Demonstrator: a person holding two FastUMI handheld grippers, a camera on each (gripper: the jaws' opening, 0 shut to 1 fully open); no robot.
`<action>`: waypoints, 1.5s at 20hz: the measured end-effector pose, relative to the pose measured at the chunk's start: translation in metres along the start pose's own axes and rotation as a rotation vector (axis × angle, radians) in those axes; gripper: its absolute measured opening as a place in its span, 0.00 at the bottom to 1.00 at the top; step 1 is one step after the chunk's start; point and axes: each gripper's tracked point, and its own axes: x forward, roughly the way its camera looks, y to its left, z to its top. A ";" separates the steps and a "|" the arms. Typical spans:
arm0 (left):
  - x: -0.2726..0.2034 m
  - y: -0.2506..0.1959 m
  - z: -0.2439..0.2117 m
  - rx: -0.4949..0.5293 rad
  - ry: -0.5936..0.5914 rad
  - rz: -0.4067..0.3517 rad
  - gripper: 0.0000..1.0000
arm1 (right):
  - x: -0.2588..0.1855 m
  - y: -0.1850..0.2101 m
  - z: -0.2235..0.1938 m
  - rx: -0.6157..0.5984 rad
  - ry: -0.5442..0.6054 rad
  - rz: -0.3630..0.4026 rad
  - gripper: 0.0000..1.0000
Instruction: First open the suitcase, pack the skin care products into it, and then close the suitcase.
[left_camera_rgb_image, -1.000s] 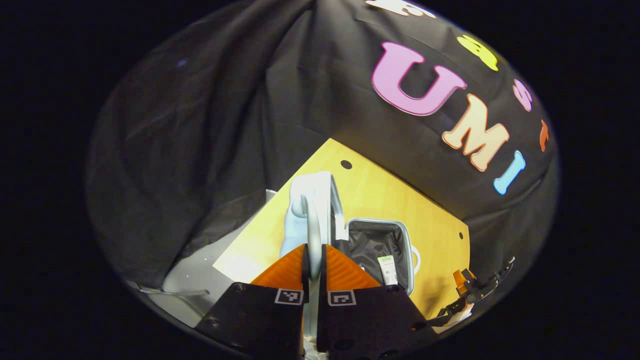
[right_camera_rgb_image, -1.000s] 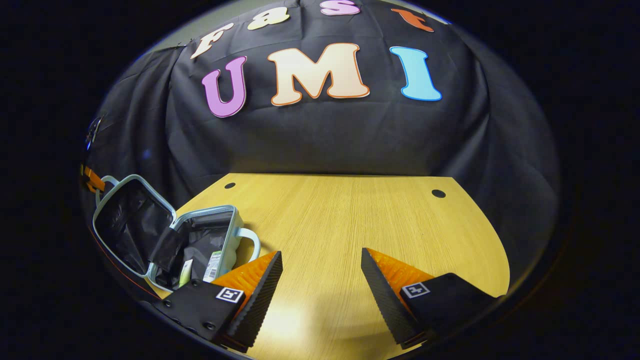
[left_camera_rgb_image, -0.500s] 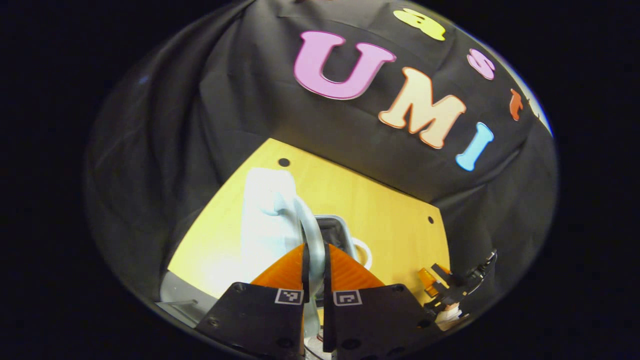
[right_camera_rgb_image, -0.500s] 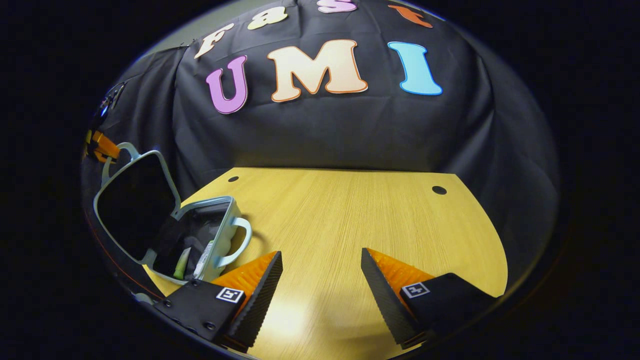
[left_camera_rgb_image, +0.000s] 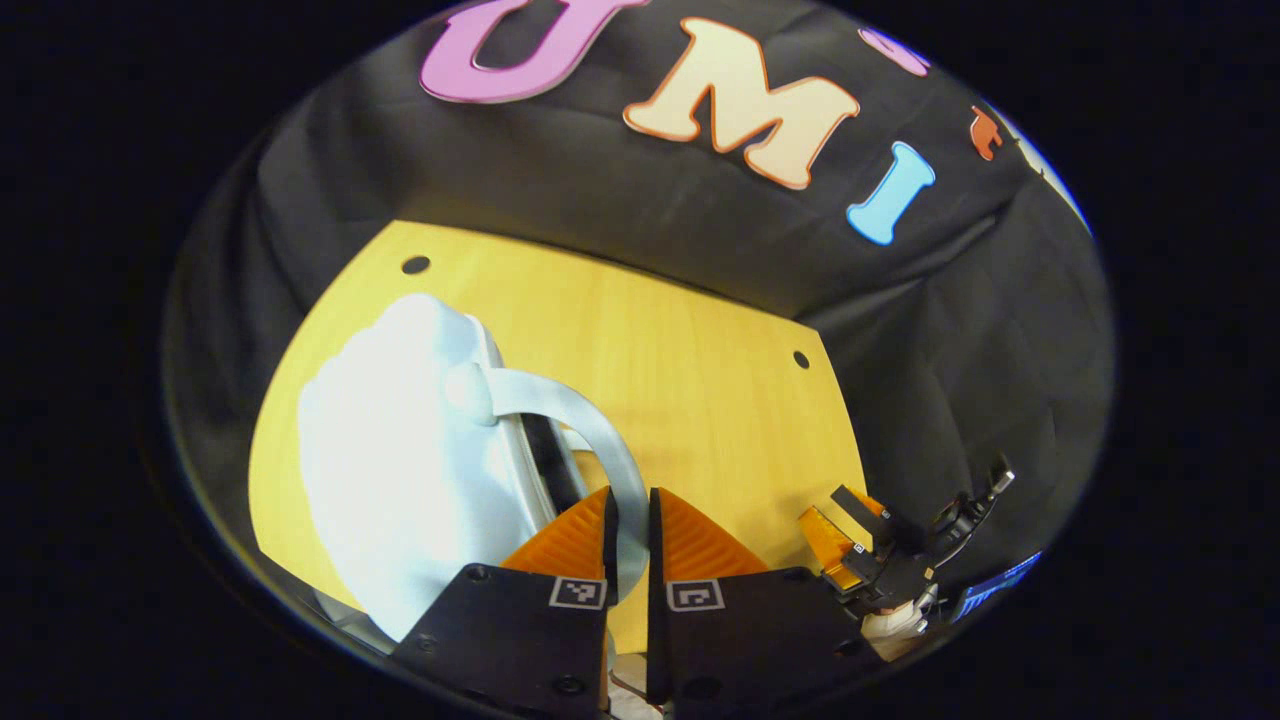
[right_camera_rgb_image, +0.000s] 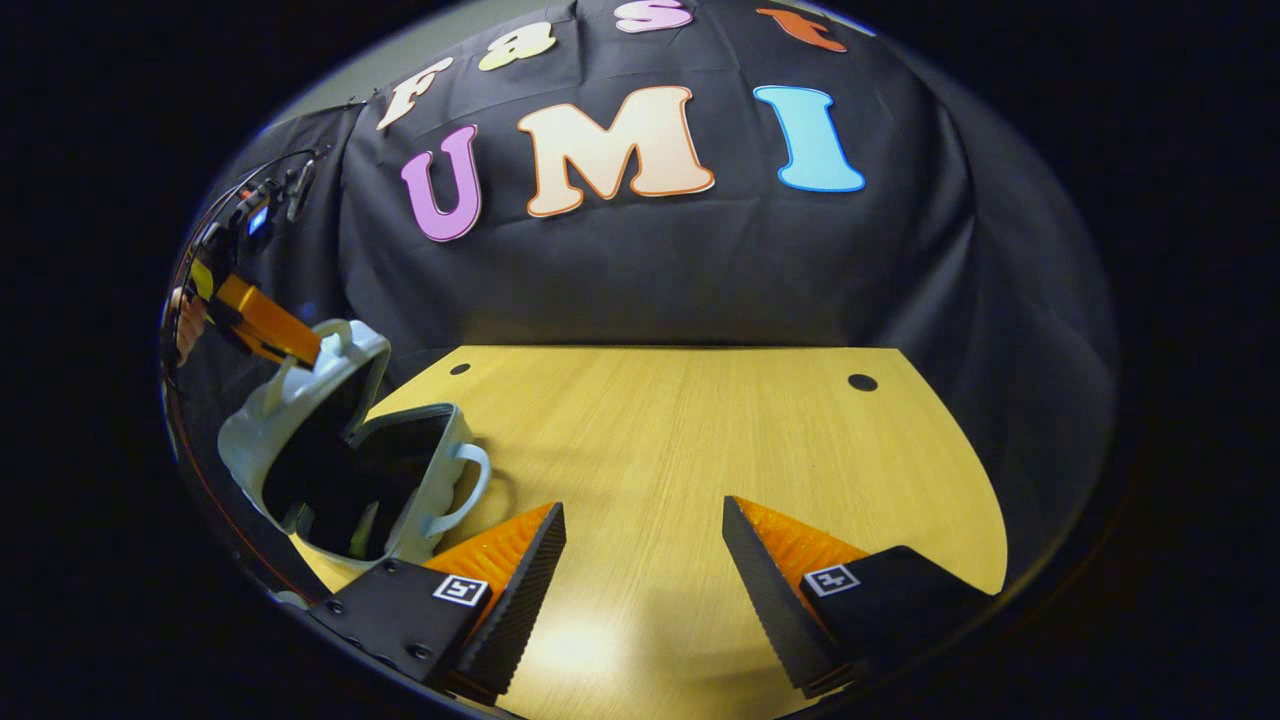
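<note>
We see our left claw (left_camera_rgb_image: 628, 520) clamped on the pale blue loop handle (left_camera_rgb_image: 590, 425) of the small hard-shell suitcase's (right_camera_rgb_image: 330, 450) half-lowered lid (left_camera_rgb_image: 420, 450). The suitcase sits on the yellow wooden surface (right_camera_rgb_image: 680, 450); beside it, our right claw (right_camera_rgb_image: 643, 545) hovers wide apart, holding nothing.

Pale yellow wood-grain worktop (right_camera_rgb_image: 680, 440), rounded at the near edge, with two small dark round holes (right_camera_rgb_image: 861, 382) near its far corners. Black cloth wall (right_camera_rgb_image: 650, 270) draped in soft folds behind and to both sides. Bright glare of overhead light on the near worktop.
</note>
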 end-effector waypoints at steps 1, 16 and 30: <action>0.013 0.001 -0.009 0.002 0.027 0.003 0.08 | -0.002 -0.004 0.002 -0.003 -0.003 -0.007 0.98; 0.122 0.018 -0.060 0.042 0.244 0.262 0.10 | -0.031 -0.030 -0.002 0.012 -0.016 -0.039 0.98; 0.038 -0.056 -0.067 0.260 0.045 0.284 0.91 | -0.064 -0.083 0.029 0.052 -0.111 -0.080 0.98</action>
